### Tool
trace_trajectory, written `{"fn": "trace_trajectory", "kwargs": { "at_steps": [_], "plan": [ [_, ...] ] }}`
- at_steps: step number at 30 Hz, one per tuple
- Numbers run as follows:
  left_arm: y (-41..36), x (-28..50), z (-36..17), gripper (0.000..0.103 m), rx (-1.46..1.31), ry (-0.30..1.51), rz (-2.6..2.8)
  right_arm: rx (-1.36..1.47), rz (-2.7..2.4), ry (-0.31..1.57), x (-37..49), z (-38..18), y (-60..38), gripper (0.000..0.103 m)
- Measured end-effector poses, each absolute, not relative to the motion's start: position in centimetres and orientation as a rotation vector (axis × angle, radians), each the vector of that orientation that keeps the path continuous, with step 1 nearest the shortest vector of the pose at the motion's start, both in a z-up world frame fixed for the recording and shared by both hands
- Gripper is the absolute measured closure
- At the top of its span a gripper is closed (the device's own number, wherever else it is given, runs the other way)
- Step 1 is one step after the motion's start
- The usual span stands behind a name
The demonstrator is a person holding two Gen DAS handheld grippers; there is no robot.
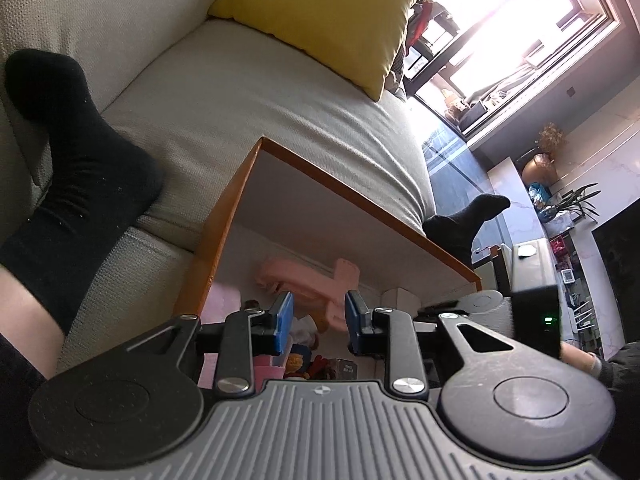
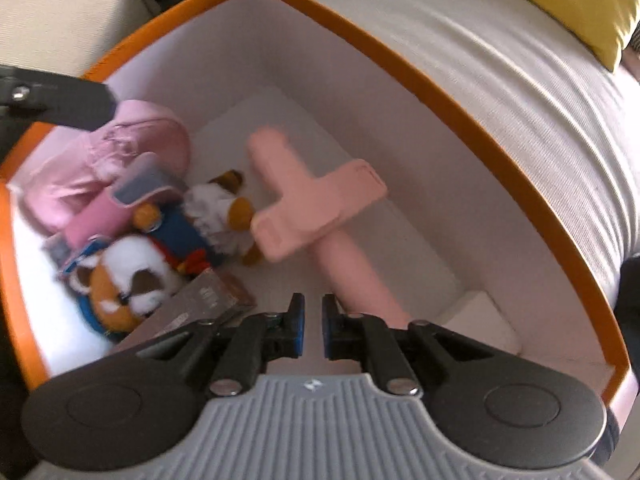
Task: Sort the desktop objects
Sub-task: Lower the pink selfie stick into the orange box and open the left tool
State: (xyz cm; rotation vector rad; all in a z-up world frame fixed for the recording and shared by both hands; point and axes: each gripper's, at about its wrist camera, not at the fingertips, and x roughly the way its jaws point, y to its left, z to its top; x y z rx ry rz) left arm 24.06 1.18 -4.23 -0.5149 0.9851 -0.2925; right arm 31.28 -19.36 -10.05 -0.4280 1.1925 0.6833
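Observation:
An orange box (image 1: 216, 240) with white inner walls stands on a sofa. Inside it lie a pink T-shaped tool (image 2: 320, 204), a fox-like plush toy (image 2: 128, 280), a second plush (image 2: 212, 212), a pink pouch (image 2: 120, 148), a pink tube with a grey cap (image 2: 136, 188) and a small brown carton (image 2: 208, 296). My right gripper (image 2: 313, 322) points down into the box (image 2: 160, 28), its blue pads a narrow gap apart with nothing between them, the pink tool's handle just beyond. My left gripper (image 1: 319, 314) hovers over the box's near edge, open and empty, above the pink tool (image 1: 320, 280).
A cream sofa (image 1: 240, 100) carries a yellow cushion (image 1: 320, 12). A person's leg in a black sock (image 1: 80, 152) rests on the seat to the left of the box, and another socked foot (image 1: 468, 216) is beyond it. A black part of the left gripper (image 2: 52, 104) reaches over the box's left rim.

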Motion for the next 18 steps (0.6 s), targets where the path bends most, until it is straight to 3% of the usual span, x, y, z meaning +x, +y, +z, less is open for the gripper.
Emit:
{"fn": "trace_trajectory", "kwargs": {
  "at_steps": [5, 11, 18],
  "plan": [
    [1.1, 24.1, -4.4, 0.071, -0.505, 0.994, -0.285, -0.342, 0.65, 1.193, 33.4, -10.7, -18.8, 0.095],
    [1.2, 24.2, -4.5, 0.071, -0.504, 0.995, -0.279, -0.013, 0.589, 1.273, 36.7, -11.2, -20.0, 0.097],
    [1.7, 23.8, -4.1, 0.071, -0.506, 0.983, -0.278, -0.044, 0.599, 1.28, 35.4, -11.5, -20.0, 0.093]
  ]
}}
